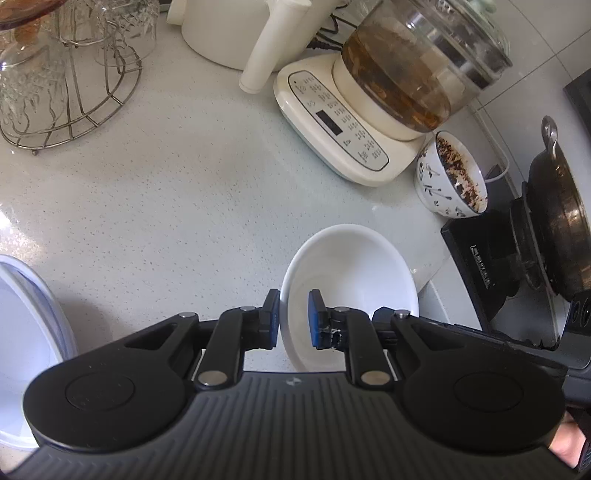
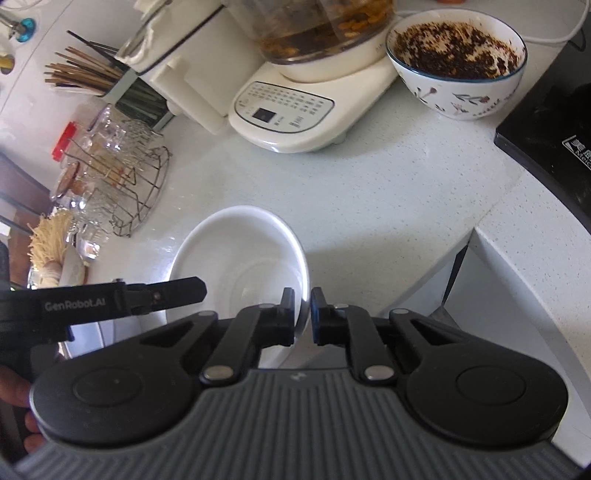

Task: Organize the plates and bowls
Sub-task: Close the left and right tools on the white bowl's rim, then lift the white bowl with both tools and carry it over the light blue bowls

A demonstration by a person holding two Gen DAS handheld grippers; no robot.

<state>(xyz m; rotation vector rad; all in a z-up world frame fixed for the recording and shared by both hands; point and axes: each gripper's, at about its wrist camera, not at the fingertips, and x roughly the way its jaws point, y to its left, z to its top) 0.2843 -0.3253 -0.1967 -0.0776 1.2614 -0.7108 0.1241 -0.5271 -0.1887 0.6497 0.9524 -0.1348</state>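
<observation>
A white bowl (image 1: 351, 288) is held over the pale countertop (image 1: 166, 206). My left gripper (image 1: 294, 317) is shut on its left rim, one blue pad inside and one outside. In the right wrist view the same white bowl (image 2: 236, 258) shows with my right gripper (image 2: 303, 314) shut on its right rim. The left gripper's finger (image 2: 162, 293) reaches to the bowl's left edge there. A patterned bowl (image 1: 450, 177) with dark residue stands beside the kettle base; it also shows in the right wrist view (image 2: 458, 62).
A cream kettle base with glass pot (image 1: 354, 122), a wire rack of glasses (image 1: 70, 85), a white jug (image 1: 240, 33), a black stove with a wok (image 1: 554, 236), a white lidded container (image 1: 26, 317), chopsticks (image 2: 85, 74) and the counter edge (image 2: 491, 236).
</observation>
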